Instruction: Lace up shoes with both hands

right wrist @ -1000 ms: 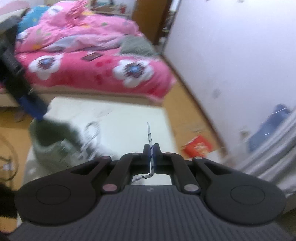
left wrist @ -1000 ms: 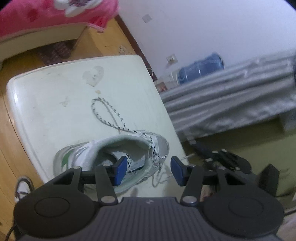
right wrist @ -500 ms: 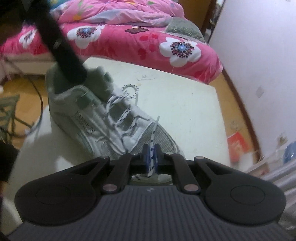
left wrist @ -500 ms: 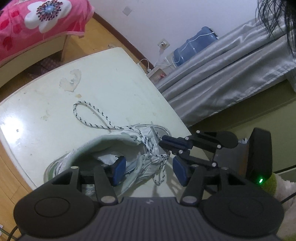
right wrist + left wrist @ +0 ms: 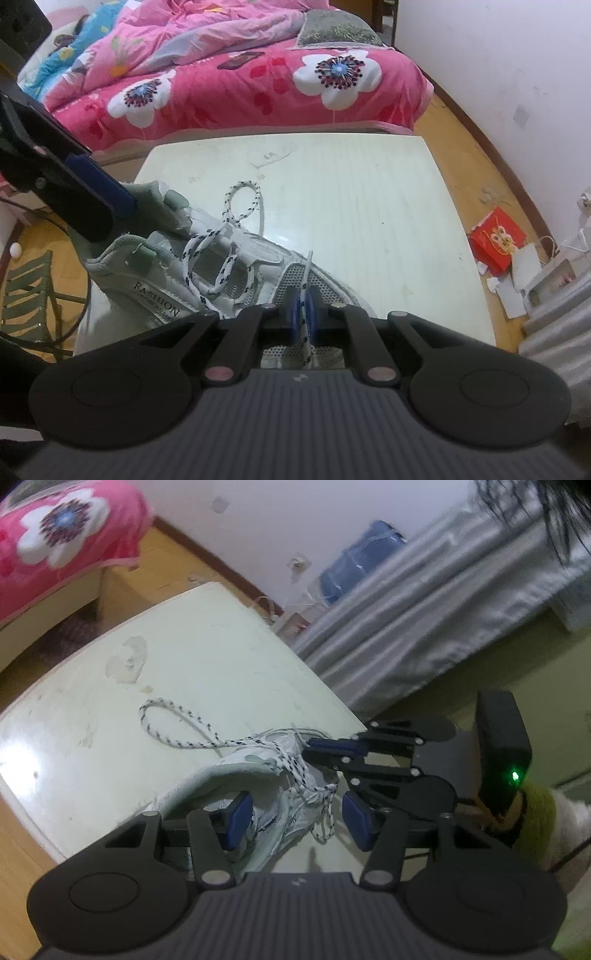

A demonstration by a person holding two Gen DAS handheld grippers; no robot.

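Note:
A white mesh sneaker (image 5: 221,266) lies on the pale table (image 5: 332,184), its toe toward my right gripper. The speckled white lace (image 5: 242,199) is threaded through several eyelets, and one loop rests on the table (image 5: 173,723). My right gripper (image 5: 303,310) is shut on the lace's free end just above the toe mesh. It also shows in the left wrist view as the right gripper (image 5: 332,746), beside the sneaker (image 5: 258,775). My left gripper (image 5: 297,819) is open, one pad inside the heel opening and the other outside. One of its fingers (image 5: 99,184) reaches the collar.
A bed with a pink flowered quilt (image 5: 258,74) stands behind the table. A red box (image 5: 498,236) and white adapters lie on the wooden floor to the right. A blue water bottle (image 5: 354,576) and grey fabric (image 5: 424,609) line the wall. A yellow-green sleeve (image 5: 532,823) holds the right gripper.
My right gripper, still shut on the lace end, has swung in and down to the sneaker's toe. My left gripper stays open at the heel opening, its view slightly shifted.

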